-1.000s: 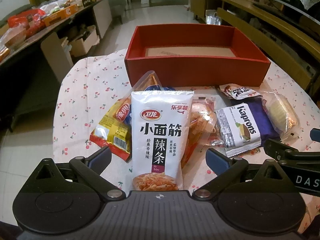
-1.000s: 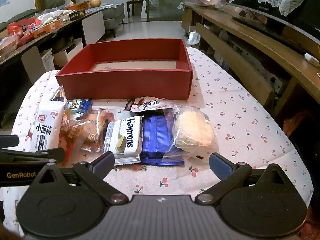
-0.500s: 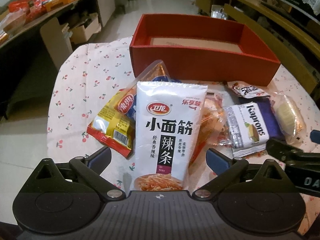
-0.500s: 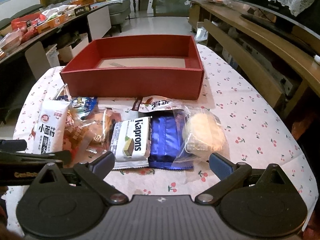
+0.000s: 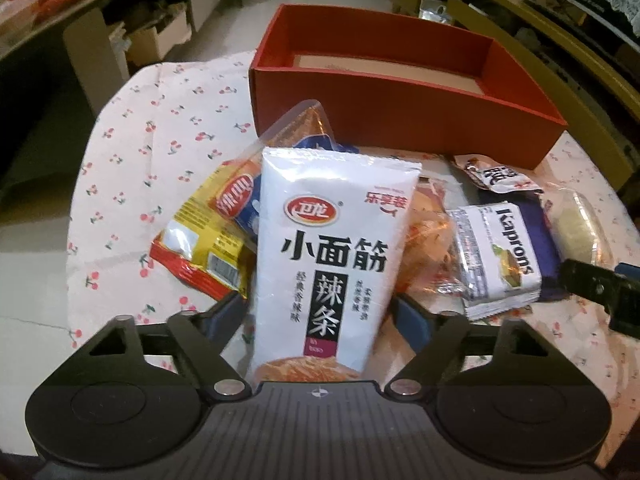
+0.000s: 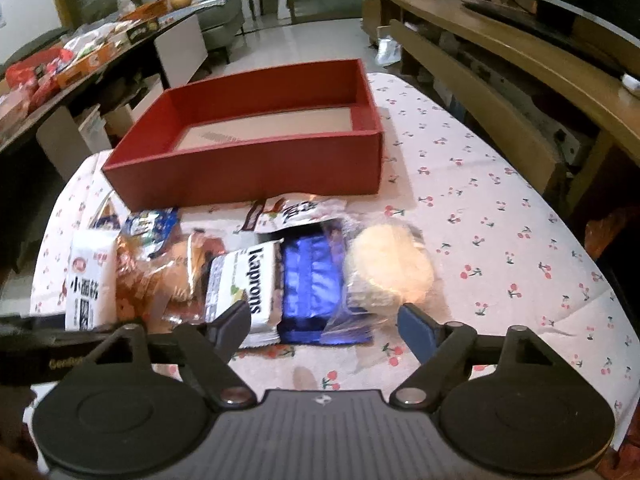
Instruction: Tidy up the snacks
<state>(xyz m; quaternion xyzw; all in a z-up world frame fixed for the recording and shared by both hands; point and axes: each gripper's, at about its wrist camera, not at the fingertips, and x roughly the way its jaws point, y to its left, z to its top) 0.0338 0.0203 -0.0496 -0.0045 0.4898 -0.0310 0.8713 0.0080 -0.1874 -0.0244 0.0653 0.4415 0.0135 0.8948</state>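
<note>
Both pickups are being set up at once, with the red box [image 6: 256,168] seen empty at twelve o'clock on the worktop [image 6: 500,240]

The left gripper [image 5: 320,312] is straddled over the white spicy-strip packet [image 5: 328,248]; its fingers [image 5: 412,320] have just been closing, and the packet's lower edges are flanked by them, though firm pressing cannot be confirmed. The right gripper [image 6: 324,328] has its fingers [image 6: 416,328] just drawn in too, still apart, with the blue foil pack [image 6: 312,280] and the Kaprons wafer [image 6: 244,280] lying between. Judged as the grasp step: squeezes are to be finished, then packets lifted clear of the pile and carried toward twelve o'clock, over the box wall
</note>
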